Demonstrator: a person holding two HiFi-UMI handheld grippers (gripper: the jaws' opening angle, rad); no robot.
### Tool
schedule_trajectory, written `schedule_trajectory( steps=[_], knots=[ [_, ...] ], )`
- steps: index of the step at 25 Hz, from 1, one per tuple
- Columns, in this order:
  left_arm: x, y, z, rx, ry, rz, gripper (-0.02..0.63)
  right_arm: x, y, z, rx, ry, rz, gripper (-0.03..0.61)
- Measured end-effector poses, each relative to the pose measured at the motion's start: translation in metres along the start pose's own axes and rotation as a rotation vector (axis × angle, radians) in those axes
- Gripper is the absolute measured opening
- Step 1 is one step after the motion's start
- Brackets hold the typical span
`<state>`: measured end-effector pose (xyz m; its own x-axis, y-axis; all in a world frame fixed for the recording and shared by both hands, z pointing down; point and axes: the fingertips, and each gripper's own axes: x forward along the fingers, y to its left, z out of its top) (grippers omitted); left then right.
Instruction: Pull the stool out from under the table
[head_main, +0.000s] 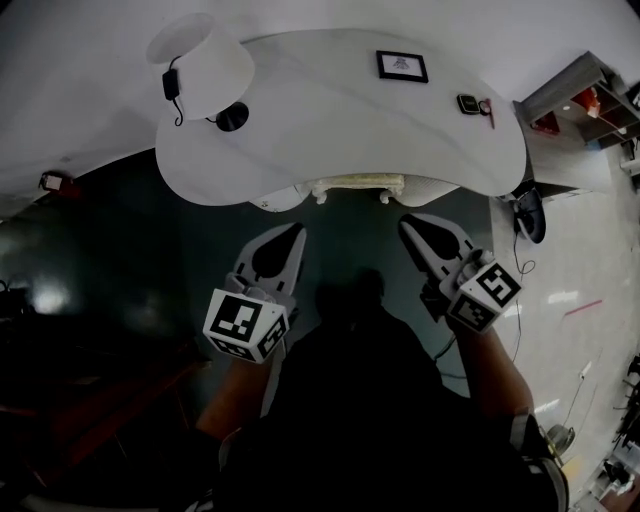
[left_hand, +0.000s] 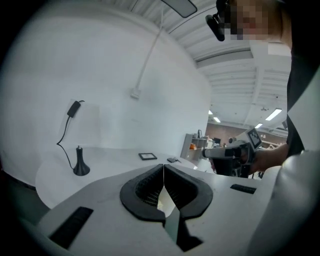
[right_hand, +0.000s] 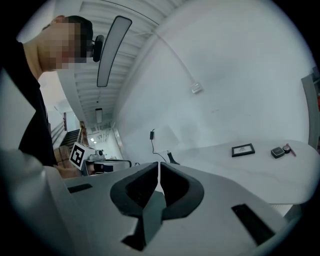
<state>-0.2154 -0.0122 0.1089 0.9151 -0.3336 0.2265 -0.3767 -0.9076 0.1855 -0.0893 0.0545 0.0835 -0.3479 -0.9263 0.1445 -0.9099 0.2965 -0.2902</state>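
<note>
Faces a wide white tabletop (head_main: 330, 130) carrying a lamp (head_main: 205, 60), a frame (head_main: 402, 66) and a small device (head_main: 468, 103); shelf (head_main: 575, 100) at right. Finds the stool (head_main: 357, 184) tucked under the near edge, only its cream rim showing, long axis along that edge. Holds left hand-held gripper (head_main: 293, 230) and right hand-held gripper (head_main: 408, 224) short of it, both closed, empty.

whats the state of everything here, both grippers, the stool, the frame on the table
left gripper: jaws shut, nothing held
right gripper: jaws shut, nothing held
stool: tucked under the table, only its front edge showing, untouched
picture frame: lying flat on the table
</note>
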Motion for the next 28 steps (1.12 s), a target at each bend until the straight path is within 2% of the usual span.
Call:
schedule_trajectory(
  steps=[5,12,17,22,28],
  knots=[
    [0.039,0.004,-0.011,-0.001,0.021,-0.011,0.014,0.007,-0.037,-0.023,-0.022,0.038,-0.008,0.02],
    [0.083,0.013,-0.056,0.008,0.052,-0.004,0.014,0.028,-0.074,-0.076,0.014,0.062,-0.005,0.02],
    [0.107,0.019,-0.101,-0.03,0.084,0.006,0.014,0.037,-0.109,-0.11,0.057,0.064,-0.035,0.02],
    [0.131,0.033,-0.154,-0.033,0.14,0.001,0.014,0.048,-0.145,-0.153,0.089,0.075,-0.071,0.02],
    [0.182,0.061,-0.206,-0.073,0.125,0.041,0.014,0.06,-0.206,-0.218,0.073,0.099,-0.099,0.02]
  ],
)
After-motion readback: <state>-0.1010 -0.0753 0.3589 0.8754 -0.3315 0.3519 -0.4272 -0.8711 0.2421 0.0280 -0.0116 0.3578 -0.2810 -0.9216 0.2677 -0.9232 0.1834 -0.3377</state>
